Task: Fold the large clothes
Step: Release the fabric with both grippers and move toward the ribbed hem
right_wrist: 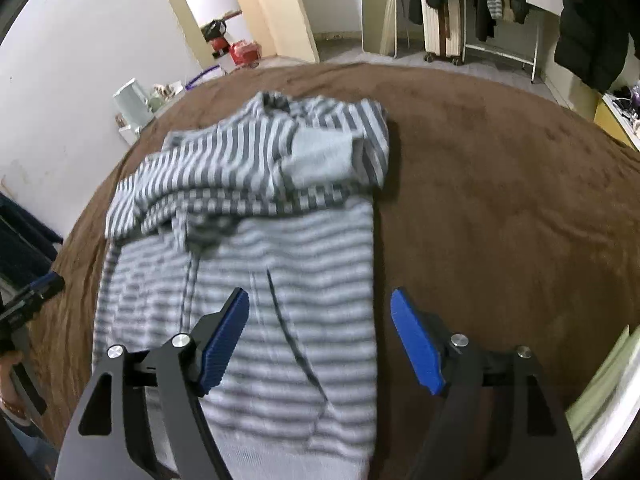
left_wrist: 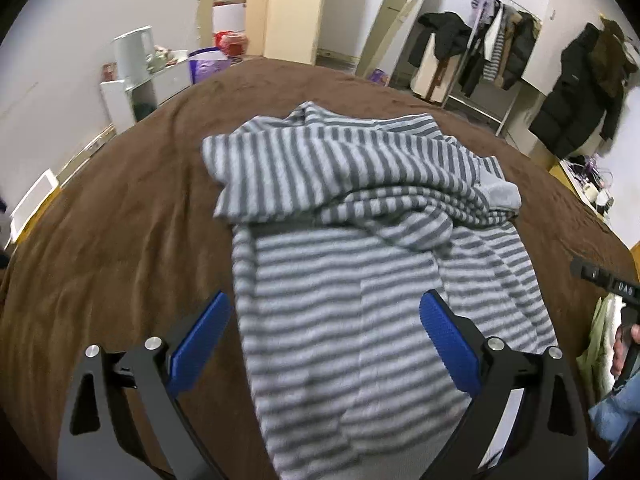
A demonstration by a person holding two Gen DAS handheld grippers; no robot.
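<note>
we hold the left gripper with its jaws spread wide, blue pads clear of any cloth, nothing between them. the right gripper also has its jaws well apart and empty, hanging above the fabric rather than touching it, as far as the blurred view lets us judge. below both lies a bed under a brown blanket, in a room with white walls, a clothes rack of dark coats and a tall cream cupboard. the grey striped hoodie lies flat on the blanket, its upper part folded down over the body. its lower body sits beneath the left jaws; its right edge runs between the right jaws.
</note>
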